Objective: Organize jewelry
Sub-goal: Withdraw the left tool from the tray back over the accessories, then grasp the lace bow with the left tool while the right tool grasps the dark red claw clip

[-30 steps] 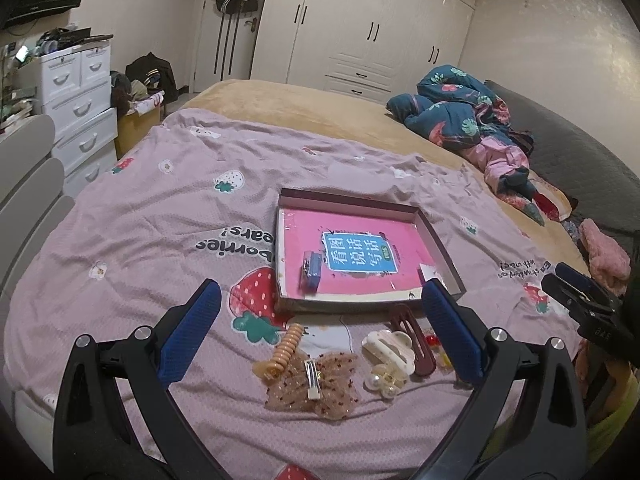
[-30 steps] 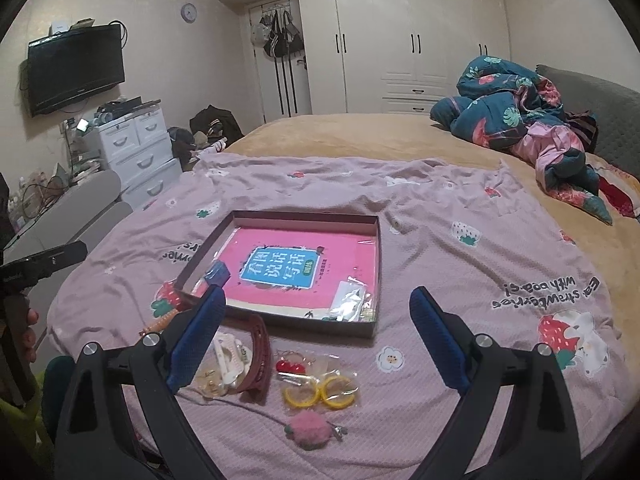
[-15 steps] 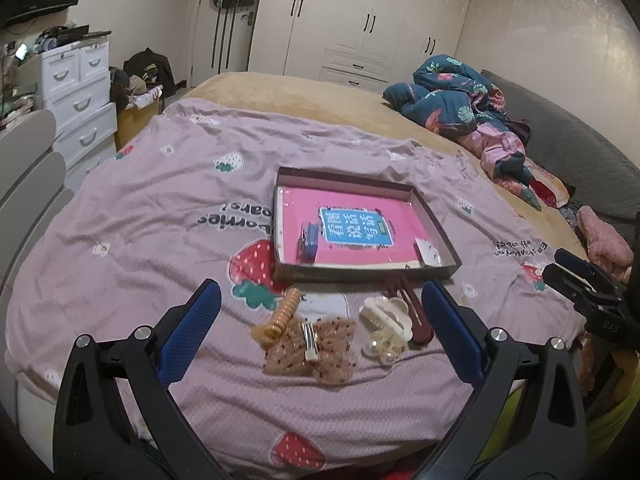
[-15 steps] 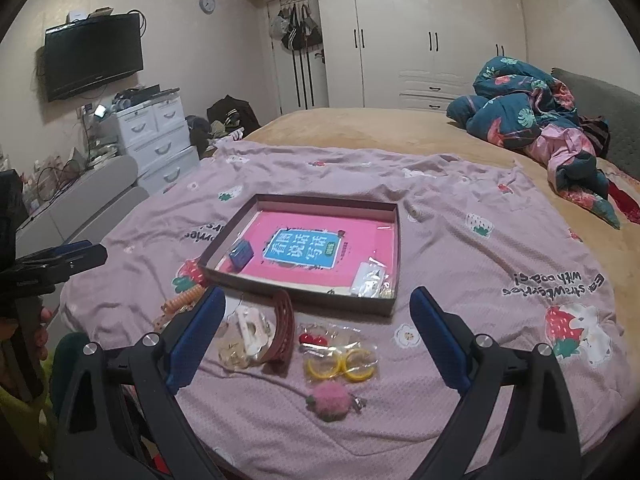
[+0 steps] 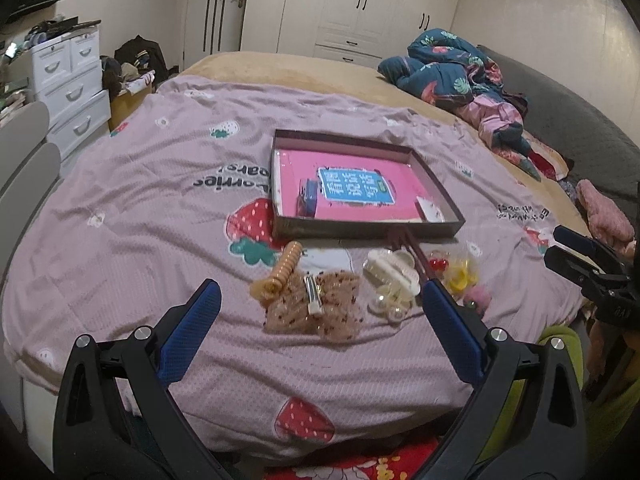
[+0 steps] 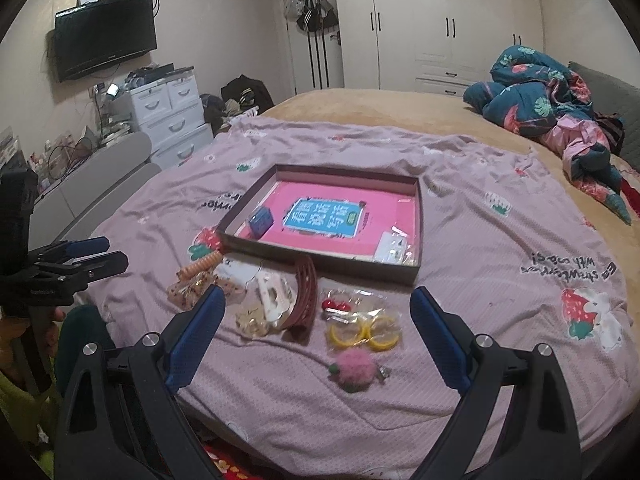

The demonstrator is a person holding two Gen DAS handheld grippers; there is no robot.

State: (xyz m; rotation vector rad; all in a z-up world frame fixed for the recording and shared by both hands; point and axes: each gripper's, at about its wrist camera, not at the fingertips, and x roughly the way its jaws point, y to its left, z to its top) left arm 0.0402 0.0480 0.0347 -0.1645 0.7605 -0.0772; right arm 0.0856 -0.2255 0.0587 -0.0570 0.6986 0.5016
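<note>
A shallow brown box (image 5: 362, 230) (image 6: 320, 258) with a pink floor lies on the purple bedspread; a small blue item (image 5: 307, 196) (image 6: 261, 220) and a clear packet (image 6: 394, 249) lie in it. In front of it lie an orange spiral tie (image 5: 280, 274), a brown mesh bow clip (image 5: 316, 312), a cream claw clip (image 5: 390, 272) (image 6: 274, 296), a dark red clip (image 6: 304, 300), yellow rings in a bag (image 6: 364, 330) and a pink pompom clip (image 6: 354, 370). My left gripper (image 5: 320, 320) and right gripper (image 6: 316, 322) are both open and empty, held back above the bed's near edge.
White drawers (image 6: 168, 116) and a grey chair back (image 5: 24, 160) stand at the left. A crumpled quilt and clothes (image 6: 552, 96) lie at the bed's far right. White wardrobes (image 5: 360, 8) line the back wall. A TV (image 6: 104, 36) hangs at the left.
Both grippers have pulled back and up from the bed; the box and hair accessories look smaller and farther. Nothing on the bed has moved, and both grippers stay open.
</note>
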